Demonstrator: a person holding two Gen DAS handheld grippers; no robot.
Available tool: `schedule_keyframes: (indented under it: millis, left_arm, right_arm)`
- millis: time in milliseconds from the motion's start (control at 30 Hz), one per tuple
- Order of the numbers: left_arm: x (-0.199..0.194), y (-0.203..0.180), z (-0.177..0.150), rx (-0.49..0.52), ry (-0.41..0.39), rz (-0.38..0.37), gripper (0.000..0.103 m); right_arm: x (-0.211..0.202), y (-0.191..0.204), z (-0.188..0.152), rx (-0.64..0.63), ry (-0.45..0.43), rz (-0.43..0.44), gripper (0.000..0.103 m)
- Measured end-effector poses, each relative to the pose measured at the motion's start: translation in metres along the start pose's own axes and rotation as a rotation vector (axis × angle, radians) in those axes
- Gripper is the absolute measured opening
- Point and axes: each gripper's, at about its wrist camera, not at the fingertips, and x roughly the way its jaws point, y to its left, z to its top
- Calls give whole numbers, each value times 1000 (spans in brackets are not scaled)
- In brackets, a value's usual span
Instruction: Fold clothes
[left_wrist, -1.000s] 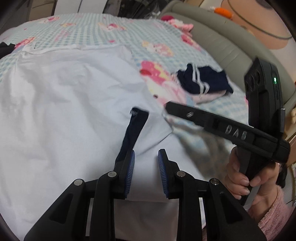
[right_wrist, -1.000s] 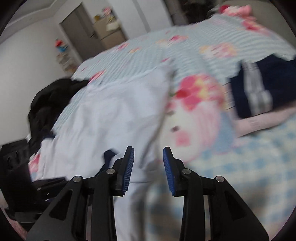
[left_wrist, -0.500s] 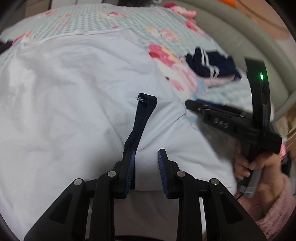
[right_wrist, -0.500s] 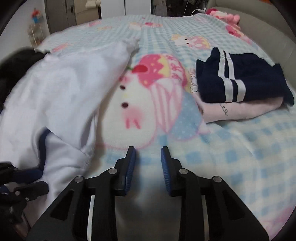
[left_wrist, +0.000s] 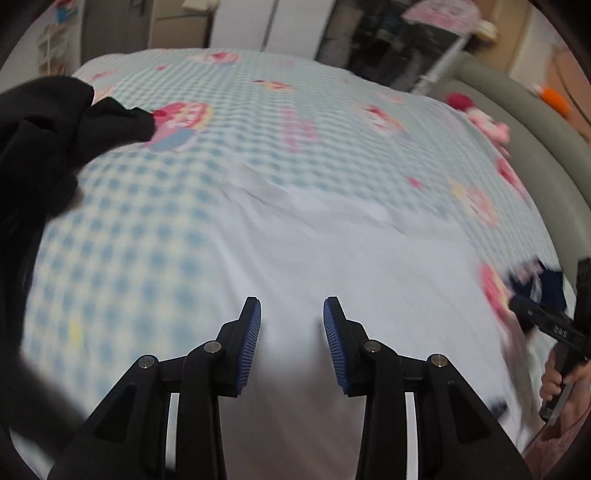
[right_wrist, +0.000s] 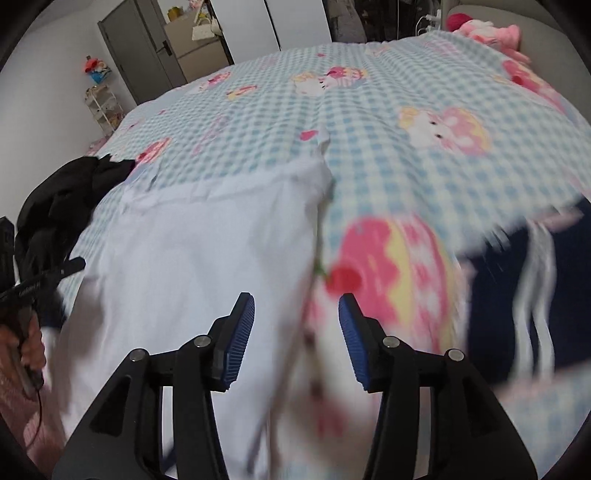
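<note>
The white garment (left_wrist: 332, 266) lay spread flat on the blue-and-white checked bedspread (left_wrist: 229, 122), reaching from the near edge of the bed toward its middle. The left gripper (left_wrist: 291, 332) hung just above the garment's near part with its 2 blue-padded fingers set well apart and nothing between them. The right gripper (right_wrist: 296, 334) was likewise spread wide and empty — it sat over the garment's right edge, where the white cloth (right_wrist: 192, 258) met a pink cartoon print on the bedspread (right_wrist: 369, 122). In the left wrist view the right gripper (left_wrist: 550, 325) showed at the far right, held in the person's hand (left_wrist: 557, 380). A dark navy folded garment with white stripes (right_wrist: 517, 288) lay to the right of the white one, blurred. A heap of black clothing (right_wrist: 59, 206) sat at the left side of the bed — beside the white garment's far left corner.
</note>
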Motion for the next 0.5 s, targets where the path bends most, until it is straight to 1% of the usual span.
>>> schedule_keyframes:
  millis: [100, 167, 200, 233, 267, 333, 400, 467, 500]
  left_arm:
    - [35, 14, 33, -5, 4, -24, 46]
    - [54, 22, 52, -16, 9, -52, 46]
    - [62, 24, 57, -15, 12, -54, 42]
    - [69, 24, 61, -5, 15, -47, 17]
    - [74, 23, 63, 7, 20, -38, 7]
    - [79, 22, 64, 34, 31, -17, 4]
    - [76, 22, 64, 55, 16, 12, 4]
    - [70, 28, 65, 40, -7, 21, 4]
    - [68, 32, 66, 26, -16, 19, 4]
  right_arm:
    - [34, -5, 36, 38, 5, 11, 49]
    - [53, -9, 57, 51, 1, -5, 52]
    - [62, -11, 65, 55, 6, -24, 54]
    - [70, -12, 72, 58, 11, -41, 54]
    - [75, -14, 77, 58, 19, -50, 54]
    - [80, -15, 84, 57, 23, -56, 54]
    - [77, -16, 86, 50, 13, -34, 54]
    - [79, -16, 89, 44, 25, 1, 54]
    - [86, -16, 90, 47, 48, 17, 56]
